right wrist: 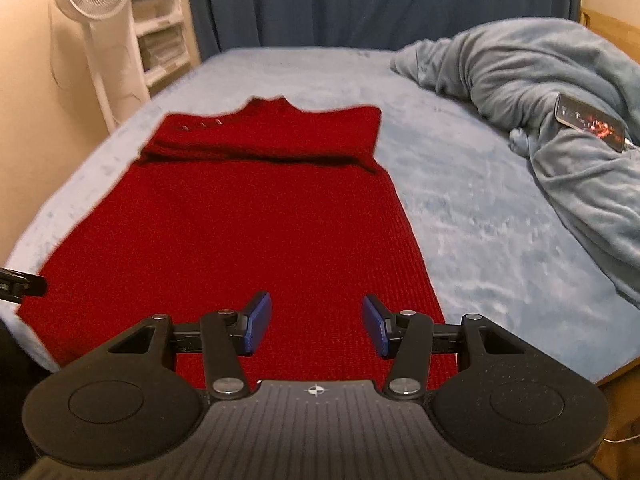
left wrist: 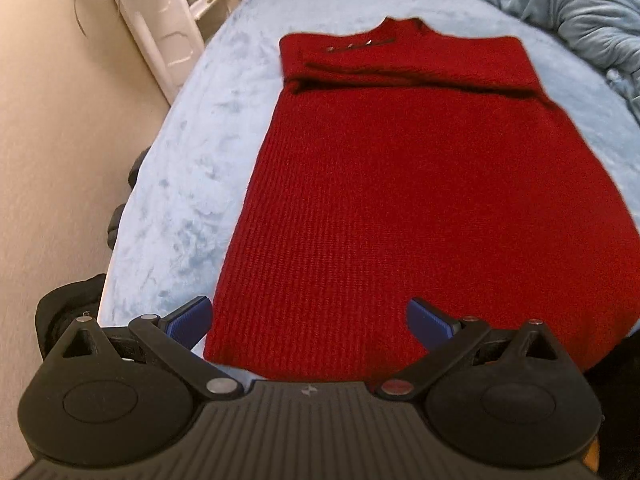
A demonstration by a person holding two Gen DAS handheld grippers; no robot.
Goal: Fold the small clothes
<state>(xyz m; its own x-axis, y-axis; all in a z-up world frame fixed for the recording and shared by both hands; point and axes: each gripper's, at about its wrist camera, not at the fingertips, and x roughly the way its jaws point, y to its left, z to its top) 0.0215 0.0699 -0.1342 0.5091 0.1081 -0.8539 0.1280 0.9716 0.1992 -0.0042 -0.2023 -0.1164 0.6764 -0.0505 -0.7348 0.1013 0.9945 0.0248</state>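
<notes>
While the red knit garment lies flat on the pale blue bed, its neck at the far end and its sleeves already folded across the chest in a thick band, both grippers hang over the near hem with nothing in them. The left gripper has its jaws spread wide over the hem's left corner, one blue pad just off the edge above the bed. The right gripper stands released too, its jaws more narrowly parted, above the hem towards the right side. Neither touches the knit, as far as I can tell. I would judge the sleeve stage done and the lengthwise fold about to begin. The next move calls for each gripper to drop onto its hem corner, pinch both layers, then carry the hem evenly up towards the neck. A crumpled blanket with a phone on it lies well apart.
</notes>
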